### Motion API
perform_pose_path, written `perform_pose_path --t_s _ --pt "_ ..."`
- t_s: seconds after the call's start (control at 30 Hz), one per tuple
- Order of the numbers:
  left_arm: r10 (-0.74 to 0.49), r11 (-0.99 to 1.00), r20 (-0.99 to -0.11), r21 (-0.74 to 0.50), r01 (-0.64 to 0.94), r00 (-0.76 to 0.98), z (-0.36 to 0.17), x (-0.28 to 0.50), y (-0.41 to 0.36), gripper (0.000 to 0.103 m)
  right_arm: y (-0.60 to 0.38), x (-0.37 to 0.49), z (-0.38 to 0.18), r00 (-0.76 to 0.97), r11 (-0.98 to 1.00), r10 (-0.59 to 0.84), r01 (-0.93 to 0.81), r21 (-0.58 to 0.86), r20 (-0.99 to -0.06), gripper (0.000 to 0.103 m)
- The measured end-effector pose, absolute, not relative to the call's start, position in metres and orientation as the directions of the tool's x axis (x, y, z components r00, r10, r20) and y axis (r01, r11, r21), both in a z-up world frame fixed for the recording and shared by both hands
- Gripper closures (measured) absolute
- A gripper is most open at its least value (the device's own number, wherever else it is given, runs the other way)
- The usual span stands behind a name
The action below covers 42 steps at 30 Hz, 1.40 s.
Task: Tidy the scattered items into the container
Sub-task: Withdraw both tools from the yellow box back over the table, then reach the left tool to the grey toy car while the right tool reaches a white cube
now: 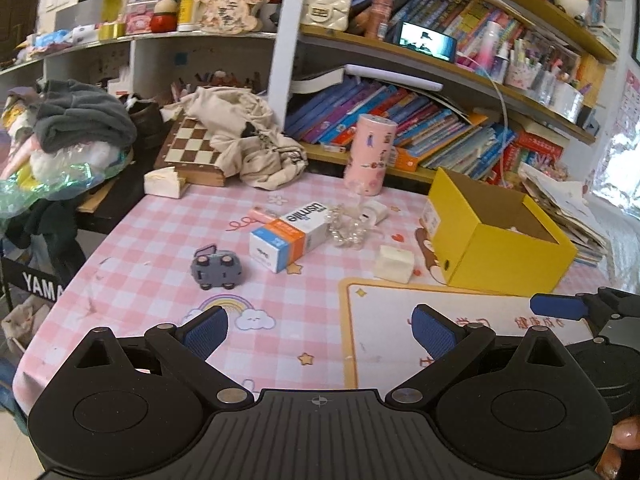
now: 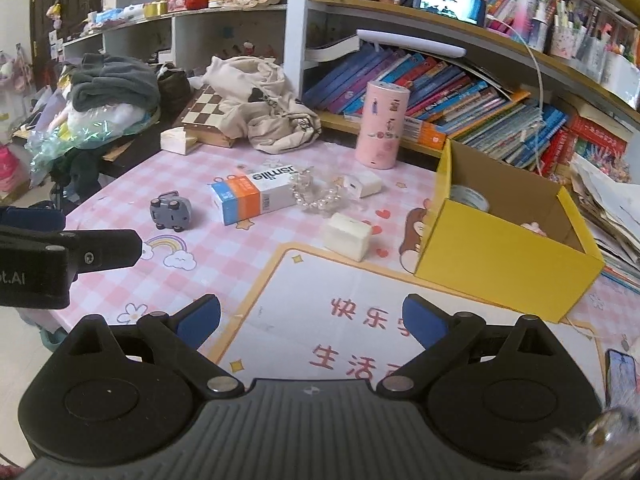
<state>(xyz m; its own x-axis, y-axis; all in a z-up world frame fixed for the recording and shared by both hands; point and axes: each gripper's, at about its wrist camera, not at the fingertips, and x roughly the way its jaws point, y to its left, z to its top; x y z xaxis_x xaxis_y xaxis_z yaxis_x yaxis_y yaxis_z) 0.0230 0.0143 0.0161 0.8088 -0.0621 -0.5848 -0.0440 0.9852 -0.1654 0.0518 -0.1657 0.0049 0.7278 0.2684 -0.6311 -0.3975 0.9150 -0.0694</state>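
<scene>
Beyond both spread grippers, the yellow box [image 2: 505, 240] holds a tape roll [image 2: 470, 197].

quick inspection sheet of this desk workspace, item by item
surface: pink checked tablecloth with a printed mat at the near edge
job's things: toy car, usmile box, bead string, two white blocks loose; yellow box open, tape roll inside
clutter: pink cylinder, chessboard, beige cloth
grippers: left gripper and right gripper open, empty
cables: white cable drops from the shelf behind the box
surroundings: crowded bookshelves
</scene>
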Motion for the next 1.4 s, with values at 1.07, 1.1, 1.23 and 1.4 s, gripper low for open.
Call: perform_pose_path --t_s 1.07,1.1,1.23,1.4 --pt "0.043 0.974 -0.693 -0.131 -0.184 0.720 -0.027 0.119 0.059 0.003 -0.126 0.176 -0.041 0.616 0.887 0.296 -0.460 -0.029 -0.730 0.004" --pt "0.046 0.975 -0.693 -0.126 -0.184 0.720 -0.028 0.123 0.060 0.003 -0.126 0.181 -0.042 0.615 0.889 0.294 -0.457 -0.026 -0.732 0.004" --pt "0.063 0.974 -0.699 -0.114 -0.197 0.713 -0.034 0.137 0.065 0.003 -0.125 0.197 -0.048 0.612 0.895 0.281 -0.445 -0.028 -0.739 0.004" --pt "0.082 0.973 -0.705 -0.098 -0.211 0.704 -0.039 0.154 0.073 0.004 -0.127 0.214 -0.054 0.608 0.904 0.269 -0.427 -0.023 -0.747 0.004"
